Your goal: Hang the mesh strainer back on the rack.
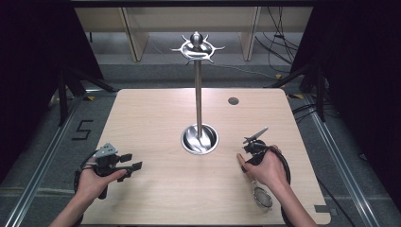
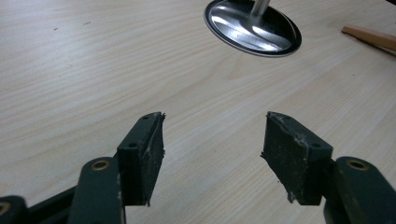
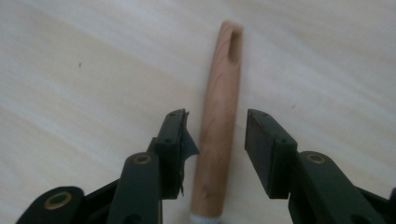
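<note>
Between the right gripper's (image 3: 215, 140) parted jaws lies a wooden handle (image 3: 219, 126), its lower end cut off.

Grey floor (image 1: 142, 71), black curtains (image 1: 28, 42), wooden shelving (image 1: 137, 28)

The strainer (image 1: 263, 196), a small round wire-mesh bowl on a pale wooden handle (image 3: 218, 126) with a slot near its end, lies flat on the table at about five o'clock from the stand's base, handle pointing toward eleven o'clock.
</note>
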`<state>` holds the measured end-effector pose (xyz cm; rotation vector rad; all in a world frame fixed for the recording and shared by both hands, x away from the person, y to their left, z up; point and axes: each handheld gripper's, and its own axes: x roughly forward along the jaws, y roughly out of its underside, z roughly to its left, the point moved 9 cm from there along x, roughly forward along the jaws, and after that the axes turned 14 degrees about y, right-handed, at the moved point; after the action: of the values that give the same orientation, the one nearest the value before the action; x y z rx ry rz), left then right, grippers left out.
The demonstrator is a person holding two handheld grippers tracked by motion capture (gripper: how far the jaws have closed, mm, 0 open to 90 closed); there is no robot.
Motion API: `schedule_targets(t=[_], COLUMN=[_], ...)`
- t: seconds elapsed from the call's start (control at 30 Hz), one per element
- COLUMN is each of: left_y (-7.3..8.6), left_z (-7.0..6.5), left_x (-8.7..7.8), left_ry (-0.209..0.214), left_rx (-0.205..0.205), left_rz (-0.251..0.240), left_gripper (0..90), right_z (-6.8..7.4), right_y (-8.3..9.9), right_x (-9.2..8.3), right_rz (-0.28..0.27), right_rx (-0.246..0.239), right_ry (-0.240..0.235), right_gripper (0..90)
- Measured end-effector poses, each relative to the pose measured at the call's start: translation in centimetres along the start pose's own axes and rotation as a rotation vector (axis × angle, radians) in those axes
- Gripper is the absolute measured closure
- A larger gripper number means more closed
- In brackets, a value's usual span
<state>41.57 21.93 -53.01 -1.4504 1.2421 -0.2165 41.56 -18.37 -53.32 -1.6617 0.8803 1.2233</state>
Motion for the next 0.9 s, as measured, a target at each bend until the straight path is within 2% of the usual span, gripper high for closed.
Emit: schedule_targets(t=[0.07,0.1,0.23,0.43,0.47,0.6,0.77,0.8,0.83,0.9], left_y=[0.1,0.3,0.1,0.0,0.1,0.2,0.1,0.1,0.2,0.2], left_z=[0.0,0.1,0.1,-0.2,-0.2,-0.1,-0.1,-0.1,-0.1,-0.1], left_x=[0.0,-0.2,-0.5,-0.1,0.0,-0.1,-0.1,-0.1,-0.1,-0.1], left_ry=[0.001,-0.002,-0.008,0.002,-0.001,-0.003,-0.002,-0.002,-0.001,0.001], left_rx=[-0.002,0.0,0.004,0.014,0.011,0.005,0.009,0.009,0.011,0.012], left_rz=[-0.015,0.004,-0.006,-0.013,0.0,-0.002,-0.004,-0.004,0.009,0.0], left_gripper=[37.2,37.2,37.2,37.2,37.2,37.2,37.2,37.2,37.2,37.2], right_z=[0.2,0.4,0.9,1.4,1.4,1.4,1.7,1.7,1.6,1.6], right_y=[0.2,0.3,0.9,1.7,2.1,2.4,2.2,2.2,2.2,2.2], right_x=[0.0,-0.1,0.0,-0.3,-0.2,-0.1,0.3,0.5,0.6,0.7], right_rz=[0.016,0.025,0.065,0.099,0.109,0.131,0.128,0.126,0.128,0.127], right_rx=[-0.019,-0.027,-0.052,-0.066,-0.074,-0.07,-0.071,-0.077,-0.087,-0.088], right_ry=[0.002,0.003,0.043,0.037,0.04,0.035,0.049,0.073,0.08,0.093], right_gripper=[59.0,58.6,57.7,57.2,56.5,56.0,55.8,54.7,54.8,54.9])
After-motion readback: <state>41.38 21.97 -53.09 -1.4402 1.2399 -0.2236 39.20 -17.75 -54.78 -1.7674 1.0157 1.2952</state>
